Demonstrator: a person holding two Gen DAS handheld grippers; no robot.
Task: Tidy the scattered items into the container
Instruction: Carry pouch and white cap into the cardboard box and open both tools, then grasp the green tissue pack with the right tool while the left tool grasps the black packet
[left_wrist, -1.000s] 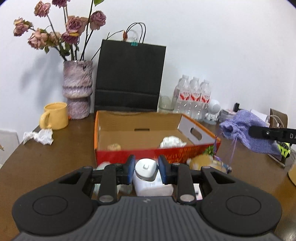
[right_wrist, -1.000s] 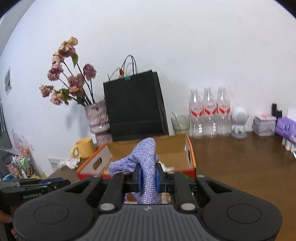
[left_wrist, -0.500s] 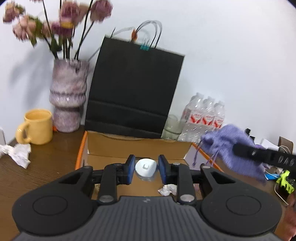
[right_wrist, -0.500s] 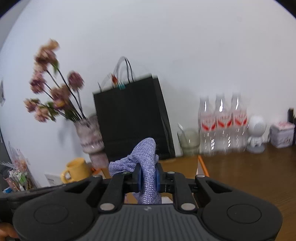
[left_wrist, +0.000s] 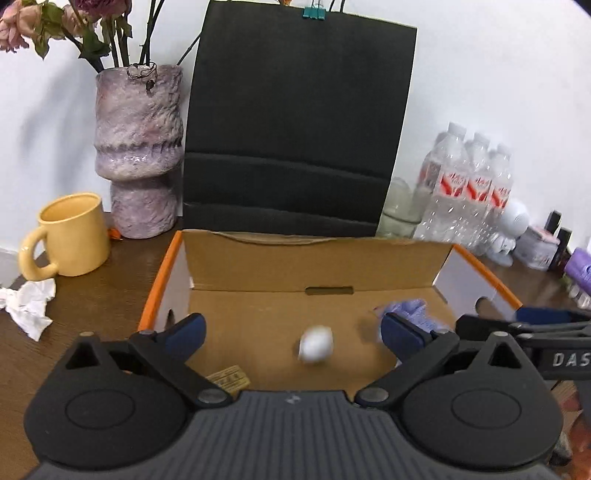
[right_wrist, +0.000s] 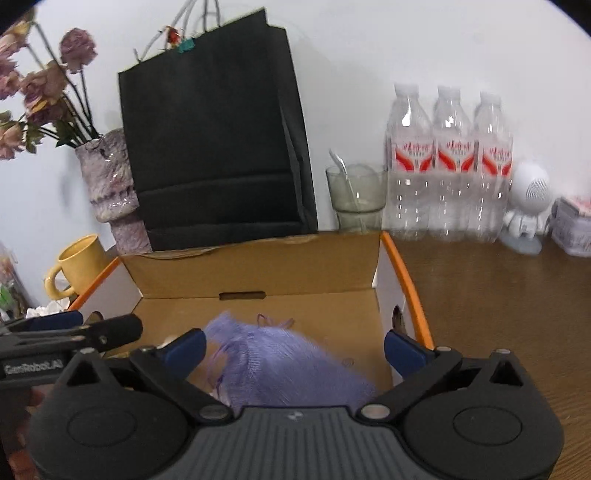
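Note:
The cardboard box (left_wrist: 162, 280) with an orange rim lies open right below both grippers. My left gripper (left_wrist: 291, 330) hangs over its floor, jaws opening wide. A small white bottle (left_wrist: 316, 345), blurred, drops between them and touches neither pad. My right gripper (right_wrist: 295, 347) is over the box's right half (right_wrist: 406, 280), its jaws also opening. The purple knitted pouch (right_wrist: 280, 365) sags, blurred, between and below them, clear of both pads. In the left wrist view the pouch (left_wrist: 410, 310) shows behind the right fingertip.
A black paper bag (left_wrist: 295, 122) stands behind the box, a purple vase (left_wrist: 138, 147) with dried flowers and a yellow mug (left_wrist: 70, 236) to its left. Crumpled tissue (left_wrist: 27, 306) lies left of the box. Water bottles (right_wrist: 450, 162), a glass (right_wrist: 356, 195) and a white figurine (right_wrist: 528, 206) line the right wall.
Both grippers moved forward over the box and sank a little. The left let go of the white bottle and the right let go of the purple pouch; both jaws went from shut to wide.

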